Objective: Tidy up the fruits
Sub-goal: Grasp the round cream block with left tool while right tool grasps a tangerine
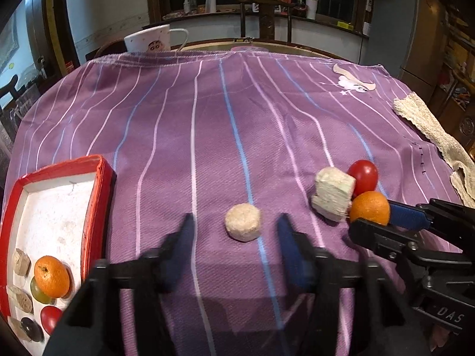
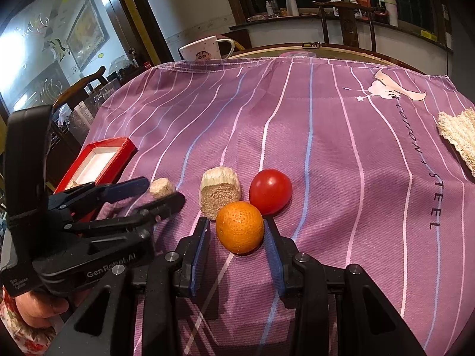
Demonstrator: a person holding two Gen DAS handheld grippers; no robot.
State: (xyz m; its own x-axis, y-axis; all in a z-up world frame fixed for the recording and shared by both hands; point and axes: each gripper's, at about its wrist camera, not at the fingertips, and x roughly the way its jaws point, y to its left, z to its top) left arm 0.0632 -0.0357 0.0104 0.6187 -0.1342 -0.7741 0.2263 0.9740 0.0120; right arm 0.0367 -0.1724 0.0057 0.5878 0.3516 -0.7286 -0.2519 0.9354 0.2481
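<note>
Orange mandarin (image 2: 240, 227) sits on the tabletop (image 2: 341, 154) directly between the spread, unclenched fingers of the right claw (image 2: 237, 231), touching neither clearly; left claw (image 1: 234, 231), also spread, brackets a beige puck (image 1: 243, 222).

Two low, close wrist views along the tongs, sharing the striped cloth (image 1: 207, 124).

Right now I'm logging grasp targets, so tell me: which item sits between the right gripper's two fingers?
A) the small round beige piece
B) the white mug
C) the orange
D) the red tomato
C: in the right wrist view the orange lies on the purple cloth between the right gripper fingers, with the red tomato beyond it.
</note>
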